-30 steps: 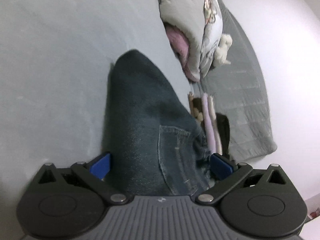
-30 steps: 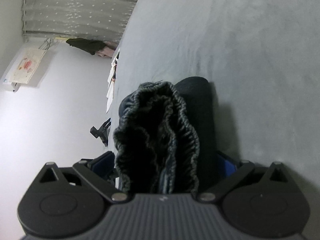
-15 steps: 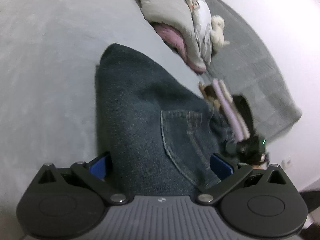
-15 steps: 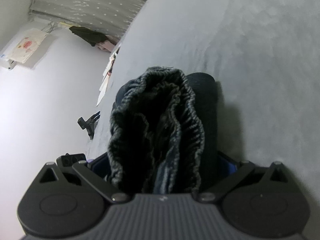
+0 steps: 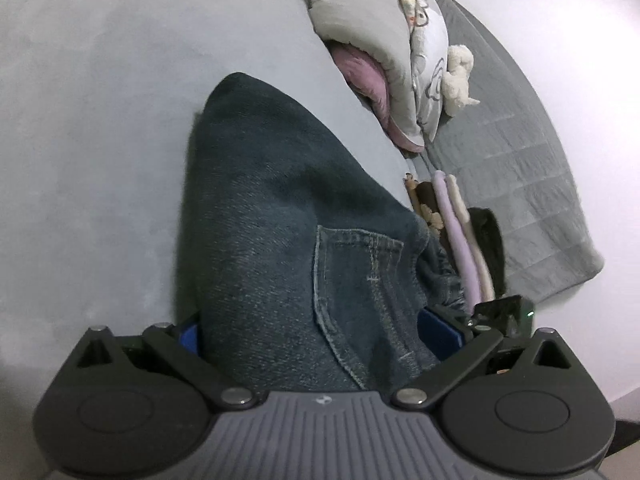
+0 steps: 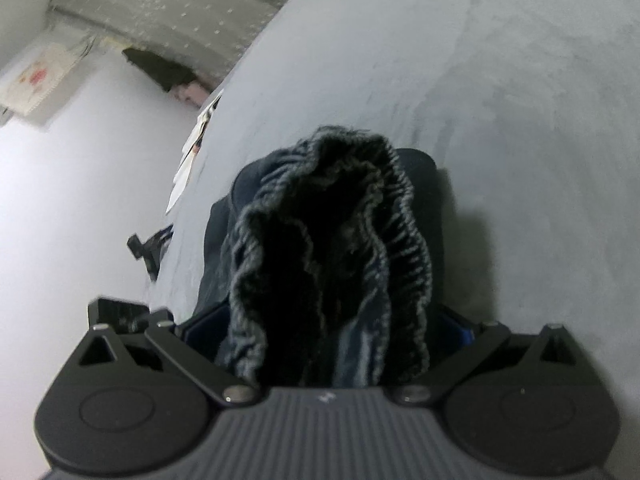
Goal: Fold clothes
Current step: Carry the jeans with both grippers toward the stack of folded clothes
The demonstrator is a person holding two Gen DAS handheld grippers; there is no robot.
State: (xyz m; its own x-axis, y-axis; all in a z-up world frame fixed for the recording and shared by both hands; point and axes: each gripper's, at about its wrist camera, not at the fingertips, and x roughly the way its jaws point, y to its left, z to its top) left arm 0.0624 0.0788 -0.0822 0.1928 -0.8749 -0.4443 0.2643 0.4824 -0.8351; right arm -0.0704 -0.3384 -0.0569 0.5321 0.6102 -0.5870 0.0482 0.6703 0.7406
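Dark blue jeans [image 5: 280,220] with a stitched back pocket hang folded from my left gripper [image 5: 308,332], which is shut on them; the fold's far end rests near the grey bed sheet [image 5: 88,120]. In the right wrist view the bunched elastic waistband of the jeans [image 6: 332,248] rises between the blue pads, and my right gripper [image 6: 328,336] is shut on it. Both grippers' fingertips are mostly hidden by denim. The other gripper [image 5: 500,312] shows at the right edge of the left wrist view.
A rumpled grey duvet [image 5: 376,28] over a pink pillow [image 5: 364,76] and a white plush toy [image 5: 456,76] lie at the bed's head. Folded lilac clothes [image 5: 460,232] are stacked beside the jeans. A grey quilted blanket [image 5: 520,160] lies beyond. A curtain [image 6: 192,8] hangs past the bed.
Both grippers have shifted while holding the jeans; the left view swung back so the pillows sit further right, and the right view tilted, bringing the waistband lower in frame.
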